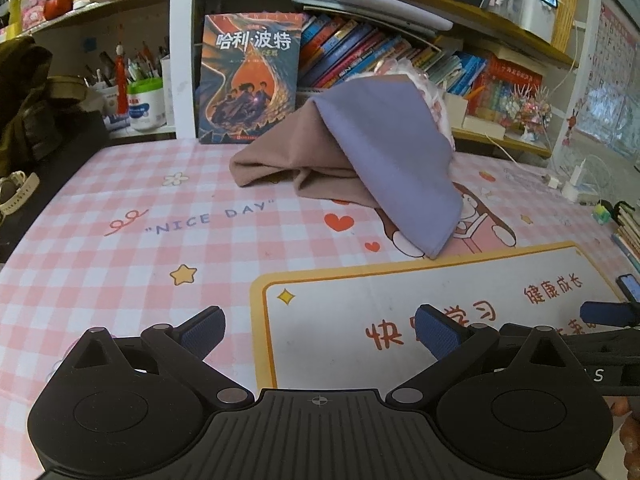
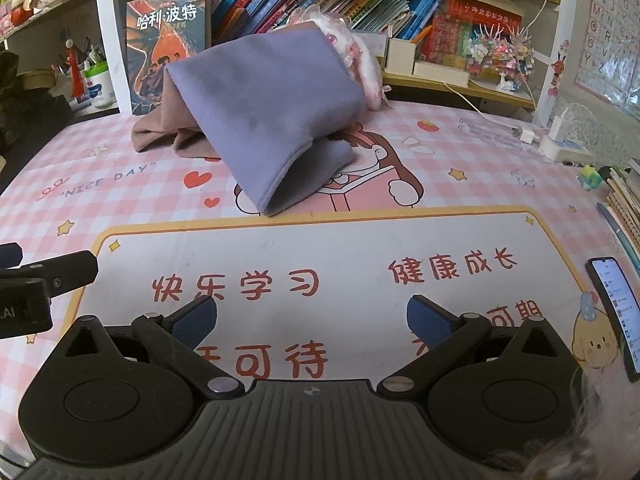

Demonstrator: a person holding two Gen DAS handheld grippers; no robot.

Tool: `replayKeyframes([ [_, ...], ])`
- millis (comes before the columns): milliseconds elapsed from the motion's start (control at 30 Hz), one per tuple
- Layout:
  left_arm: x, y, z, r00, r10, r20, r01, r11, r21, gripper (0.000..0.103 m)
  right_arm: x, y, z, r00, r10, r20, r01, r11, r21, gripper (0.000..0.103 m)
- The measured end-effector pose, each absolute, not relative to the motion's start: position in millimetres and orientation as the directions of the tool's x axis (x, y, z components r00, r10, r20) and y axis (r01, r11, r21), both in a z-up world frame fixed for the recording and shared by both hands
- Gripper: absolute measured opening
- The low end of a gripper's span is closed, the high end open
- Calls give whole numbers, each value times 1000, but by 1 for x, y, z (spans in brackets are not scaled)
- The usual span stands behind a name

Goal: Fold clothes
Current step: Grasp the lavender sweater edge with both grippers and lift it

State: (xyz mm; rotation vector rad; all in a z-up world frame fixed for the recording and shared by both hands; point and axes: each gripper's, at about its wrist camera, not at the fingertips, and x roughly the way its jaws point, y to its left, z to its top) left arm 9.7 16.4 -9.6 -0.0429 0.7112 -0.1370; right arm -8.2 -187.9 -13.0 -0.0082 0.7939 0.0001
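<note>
Toward the far edge of the pink-checked table mat [image 2: 120, 200], in front of the bookshelf, the garment to be folded sits in a heap: a soft lavender cloth piece [image 2: 264, 100] draped like a tent over a brown cloth piece [image 1: 280, 156]. Its top leans on a frilly pink-and-white plush thing [image 2: 360, 56] behind it, and its lower hem reaches the table just beyond the white, yellow-bordered panel printed with red characters [image 2: 320, 248].

The left gripper [image 1: 318, 332] hovers over the near edge with its blue-padded fingers [image 1: 204, 330] spread wide and nothing between them. The right gripper [image 2: 312, 320] is the same: jaws apart, empty, above the white panel. Each tool shows at the margin of the other's view, so they sit side by side.

The clothes lie well ahead of both grippers, apart from them, slightly right of the left gripper's axis and slightly left of the right's. I judge no fold has begun; the next step is likely a reach for the hem or a corner.

Risks from here: the layers overlap, so a pinch could catch both pieces or only the upper one, dragging the pile instead of spreading it. Pulling could also topple the plush thing or nudge the upright blue paperback book [image 1: 248, 76] behind. A black smartphone [image 2: 616, 312] lies at the right edge, within a careless sweep.
</note>
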Motion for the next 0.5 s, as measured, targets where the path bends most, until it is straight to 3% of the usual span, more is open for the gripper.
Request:
replayKeyframes([
  [500,45,-53,-13,728,-86,-680,67,996,-54,101,40,-245,-15,700,104,-707,-106,994,41,102],
])
